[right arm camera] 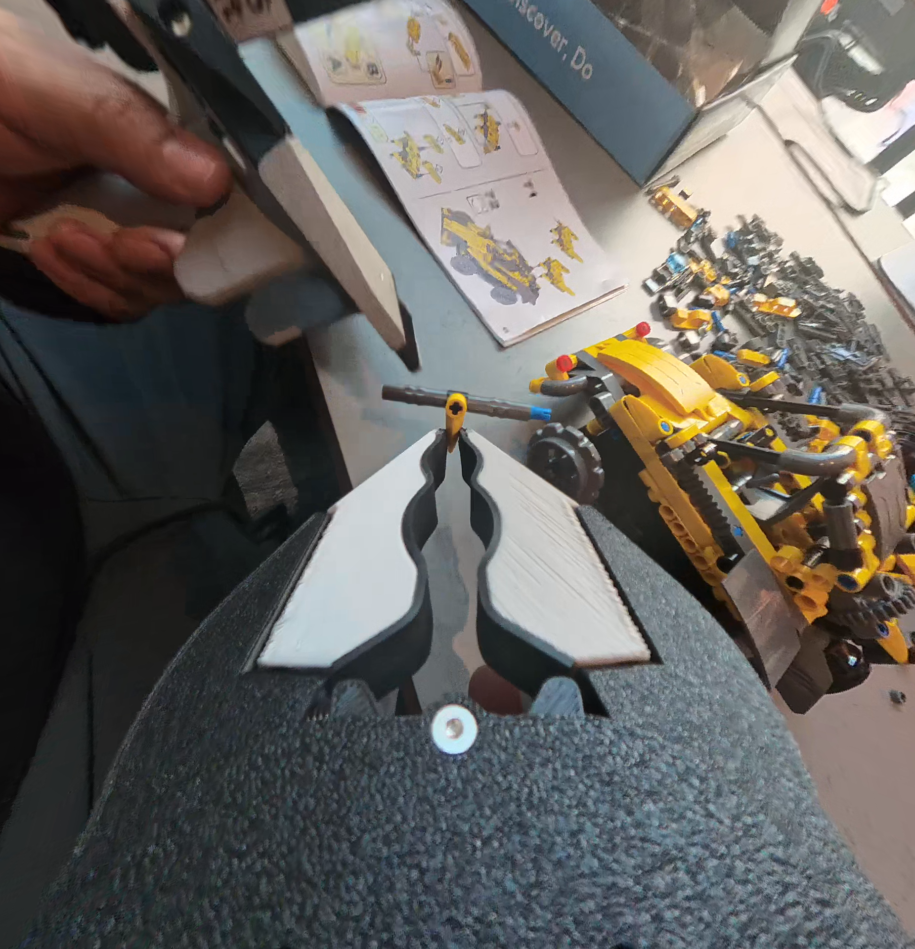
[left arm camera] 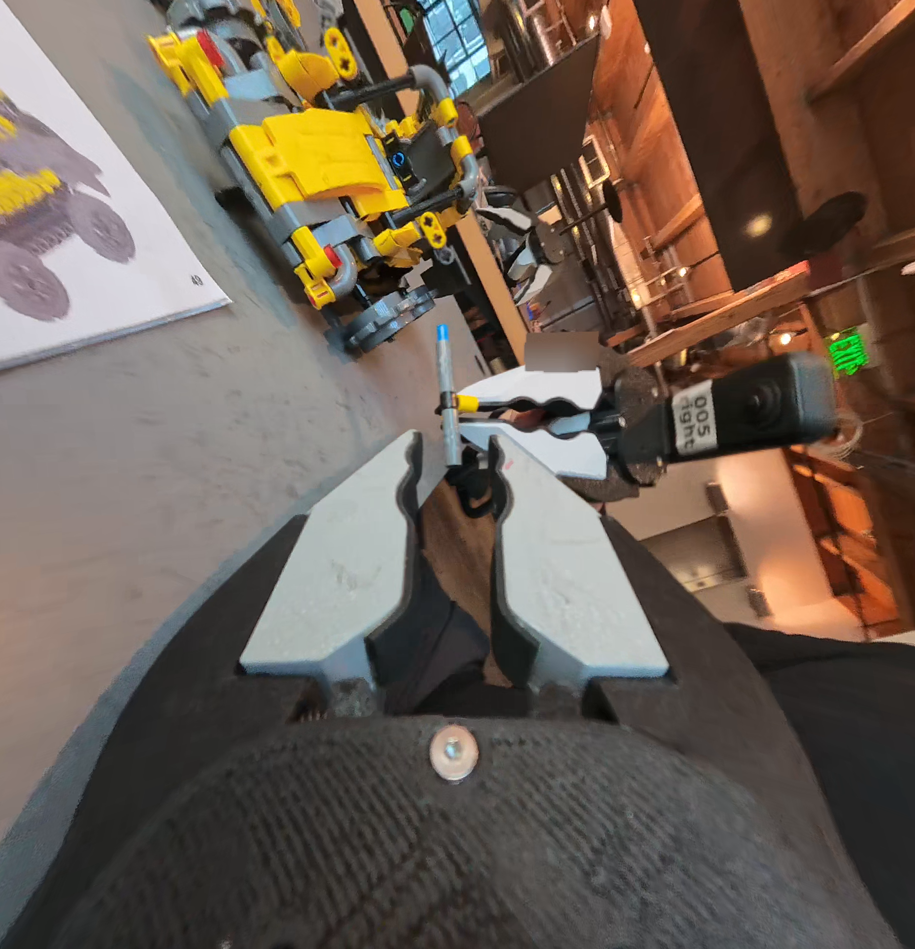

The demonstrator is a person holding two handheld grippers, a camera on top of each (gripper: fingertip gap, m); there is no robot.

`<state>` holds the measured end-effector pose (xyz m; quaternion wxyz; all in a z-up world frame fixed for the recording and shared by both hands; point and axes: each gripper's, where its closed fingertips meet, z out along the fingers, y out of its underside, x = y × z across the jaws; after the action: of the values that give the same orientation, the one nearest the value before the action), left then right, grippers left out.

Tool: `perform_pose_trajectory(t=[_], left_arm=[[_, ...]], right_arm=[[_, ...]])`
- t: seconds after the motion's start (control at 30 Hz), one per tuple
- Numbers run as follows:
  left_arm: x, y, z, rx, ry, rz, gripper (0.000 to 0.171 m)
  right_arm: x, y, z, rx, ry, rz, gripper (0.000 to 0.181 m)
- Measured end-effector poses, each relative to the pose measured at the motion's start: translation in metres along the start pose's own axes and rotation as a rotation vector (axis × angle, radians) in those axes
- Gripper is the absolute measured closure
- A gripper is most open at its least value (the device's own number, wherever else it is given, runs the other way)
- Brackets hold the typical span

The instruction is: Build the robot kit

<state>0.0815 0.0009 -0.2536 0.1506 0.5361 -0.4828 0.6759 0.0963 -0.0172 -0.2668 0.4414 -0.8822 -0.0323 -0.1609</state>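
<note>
My right gripper [right arm camera: 450, 434] is shut on a small yellow connector [right arm camera: 453, 418]. A dark grey axle [right arm camera: 491, 407] with a blue tip [right arm camera: 540, 412] runs through the connector. In the left wrist view the right gripper [left arm camera: 463, 413] holds this axle [left arm camera: 445, 380] upright, blue tip up. My left gripper [left arm camera: 452, 447] is open, and the axle's lower end sits at the gap between its fingertips. I cannot tell if they touch it. In the right wrist view a hand [right arm camera: 85, 169] holds the left gripper, whose fingers [right arm camera: 342, 257] point down at the axle's plain end.
A part-built yellow and grey toy vehicle [right arm camera: 727, 488] stands on the grey table [right arm camera: 624, 231], also seen in the left wrist view [left arm camera: 342, 179]. An open instruction booklet [right arm camera: 496, 205] lies behind it. A pile of loose parts [right arm camera: 779, 308] and a dark blue box [right arm camera: 599, 77] are farther back. The grippers are tip to tip, or close to it.
</note>
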Motion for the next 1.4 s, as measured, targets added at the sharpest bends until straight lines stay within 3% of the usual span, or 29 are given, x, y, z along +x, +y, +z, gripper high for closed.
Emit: perform_pose_trajectory(t=[0.17,0.3,0.53,0.83,0.97,1.1,1.3,1.4], left_arm=[[-0.004,-0.007,-0.015,-0.074,-0.13,0.333,0.149],[-0.01,-0.009,-0.019,-0.162,-0.234,0.575,0.149],[-0.02,-0.008,-0.024,-0.216,-0.269,0.628,0.153],[-0.023,-0.009,-0.031,-0.196,-0.267,0.686,0.152],[-0.02,-0.007,-0.029,-0.182,-0.282,0.799,0.151],[-0.014,-0.005,-0.026,-0.175,-0.292,0.952,0.146],[-0.014,0.003,-0.024,-0.197,-0.27,1.019,0.144],[-0.014,0.004,-0.025,-0.2,-0.27,1.026,0.144]], right_arm=[[-0.007,0.029,0.0,-0.195,-0.212,-0.193,0.179],[-0.006,0.028,0.008,-0.26,-0.347,-0.292,0.179],[0.011,0.027,0.022,-0.366,-0.354,-0.446,0.177],[0.017,0.028,-0.004,-0.216,-0.258,-0.217,0.173],[0.025,0.031,-0.029,-0.034,-0.192,-0.043,0.173],[0.054,0.049,-0.043,0.048,-0.099,0.153,0.164],[0.068,0.061,-0.041,0.06,-0.107,0.254,0.165],[0.071,0.069,-0.035,0.007,-0.092,0.239,0.177]])
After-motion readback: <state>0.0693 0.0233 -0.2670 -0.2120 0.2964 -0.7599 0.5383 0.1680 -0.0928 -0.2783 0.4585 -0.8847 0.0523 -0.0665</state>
